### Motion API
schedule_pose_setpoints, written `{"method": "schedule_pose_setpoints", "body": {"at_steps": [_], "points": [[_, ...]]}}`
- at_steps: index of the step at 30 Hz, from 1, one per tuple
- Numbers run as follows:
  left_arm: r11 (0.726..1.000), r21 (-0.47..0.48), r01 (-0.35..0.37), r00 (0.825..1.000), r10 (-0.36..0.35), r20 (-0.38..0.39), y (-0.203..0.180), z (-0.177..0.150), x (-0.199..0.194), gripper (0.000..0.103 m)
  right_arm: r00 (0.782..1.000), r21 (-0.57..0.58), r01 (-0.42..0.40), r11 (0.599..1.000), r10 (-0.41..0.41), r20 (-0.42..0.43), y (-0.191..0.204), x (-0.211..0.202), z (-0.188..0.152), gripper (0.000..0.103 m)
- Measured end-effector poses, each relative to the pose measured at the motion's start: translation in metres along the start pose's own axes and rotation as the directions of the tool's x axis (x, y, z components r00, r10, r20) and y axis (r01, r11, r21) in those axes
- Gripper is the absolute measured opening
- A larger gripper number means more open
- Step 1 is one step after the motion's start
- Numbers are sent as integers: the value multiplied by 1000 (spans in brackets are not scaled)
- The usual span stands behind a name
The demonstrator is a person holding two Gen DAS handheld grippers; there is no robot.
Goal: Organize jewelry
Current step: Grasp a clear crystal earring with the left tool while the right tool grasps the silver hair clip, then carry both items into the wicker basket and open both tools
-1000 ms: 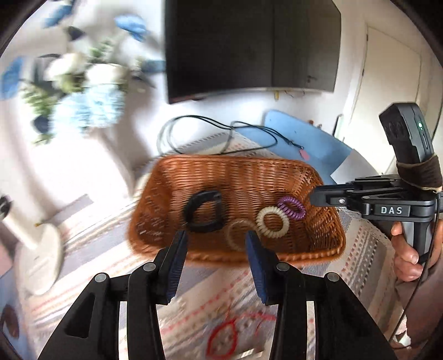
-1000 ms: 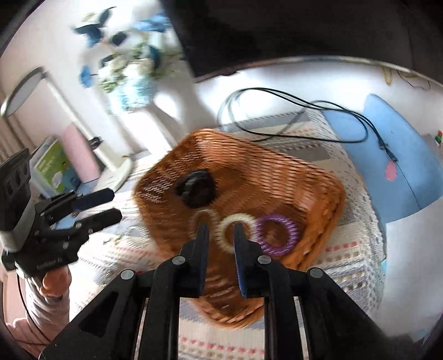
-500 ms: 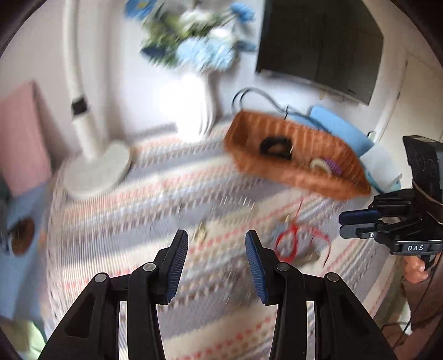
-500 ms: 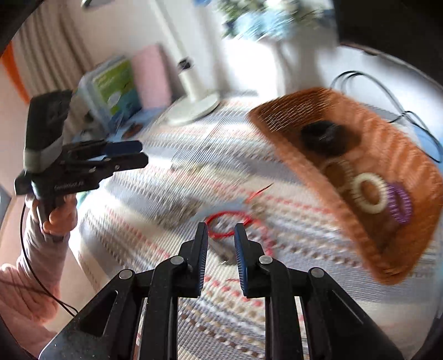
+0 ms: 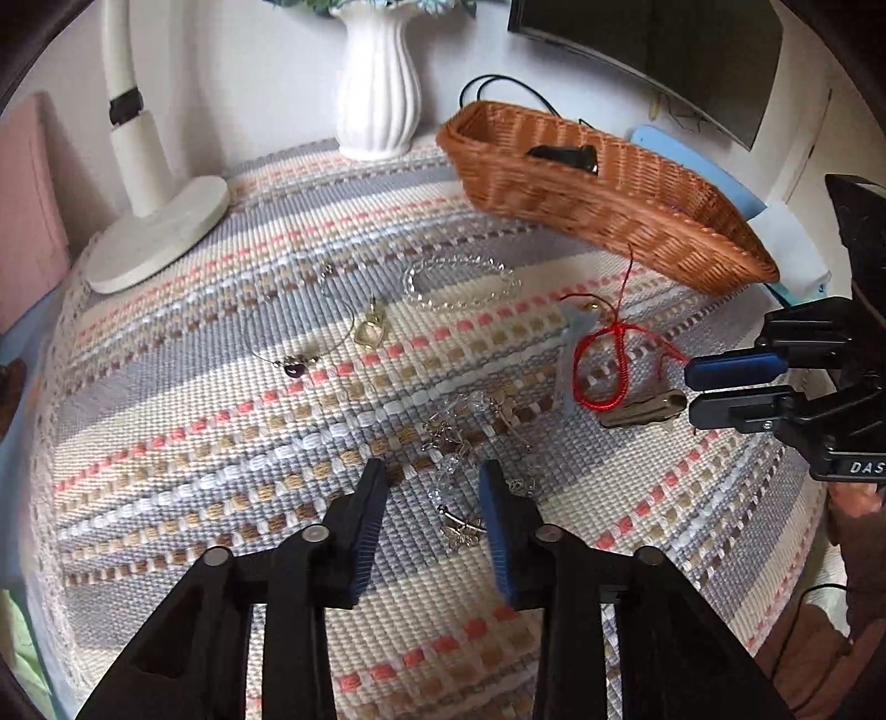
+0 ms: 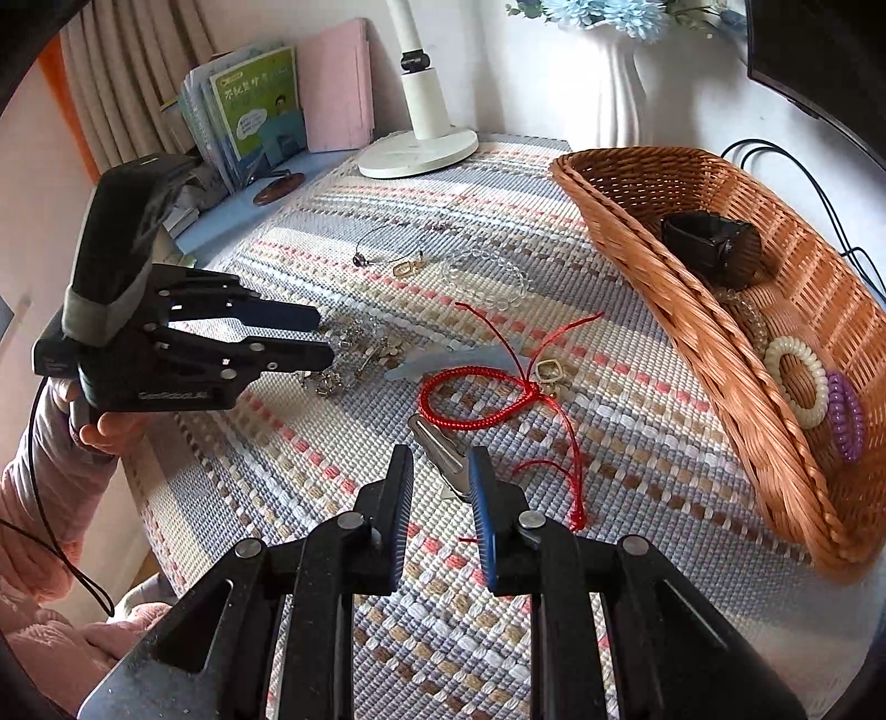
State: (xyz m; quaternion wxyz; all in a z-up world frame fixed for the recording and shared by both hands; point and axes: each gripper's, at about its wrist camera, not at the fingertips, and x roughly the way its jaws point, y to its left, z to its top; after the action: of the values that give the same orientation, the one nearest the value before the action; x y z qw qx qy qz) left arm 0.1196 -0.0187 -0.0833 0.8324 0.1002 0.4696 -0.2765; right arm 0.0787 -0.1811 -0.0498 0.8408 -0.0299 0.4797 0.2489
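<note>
Loose jewelry lies on a woven striped mat [image 5: 221, 443]. My left gripper [image 5: 434, 482] is open and empty, low over a tangle of silver chains [image 5: 459, 437], which also shows in the right wrist view [image 6: 343, 354]. My right gripper [image 6: 440, 471] is open and empty, its fingers either side of a metal hair clip [image 6: 440, 448] beside a red cord bracelet [image 6: 476, 399]. A clear bead bracelet [image 5: 462, 282], a thin wire bangle [image 5: 302, 327] and a gold pendant [image 5: 371, 329] lie farther back. The wicker basket [image 6: 692, 332] holds a black watch [image 6: 709, 243], a cream coil hair tie [image 6: 797, 382] and a purple coil hair tie [image 6: 844, 415].
A white lamp base [image 5: 160, 232] and a white vase [image 5: 376, 83] stand at the mat's far edge. Books [image 6: 249, 116] and a pink folder [image 6: 338, 83] stand behind. A dark monitor [image 5: 653, 44] and cables [image 6: 819, 188] sit behind the basket. A pale blue clip [image 6: 459, 360] lies by the red cord.
Both grippers have swung away from the basket and come down over the loose jewelry on the mat. The right gripper's jaws have opened wider, now around the hair clip.
</note>
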Motion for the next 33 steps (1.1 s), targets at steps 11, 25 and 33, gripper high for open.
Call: {"method": "schedule_pose_setpoints", "body": {"at_steps": [11, 25, 33], "points": [[1000, -11, -21, 1000, 21, 8, 11, -6, -4, 20, 991, -97, 129, 987, -133, -36, 12, 24, -2, 27], [1000, -10, -19, 999, 19, 49, -1, 0, -8, 9, 995, -106, 95, 990, -93, 21, 29, 6, -7, 18], [995, -59, 85, 980, -73, 185, 5, 11, -62, 9, 993, -80, 47, 996, -37, 115, 35, -41, -1, 18]]}}
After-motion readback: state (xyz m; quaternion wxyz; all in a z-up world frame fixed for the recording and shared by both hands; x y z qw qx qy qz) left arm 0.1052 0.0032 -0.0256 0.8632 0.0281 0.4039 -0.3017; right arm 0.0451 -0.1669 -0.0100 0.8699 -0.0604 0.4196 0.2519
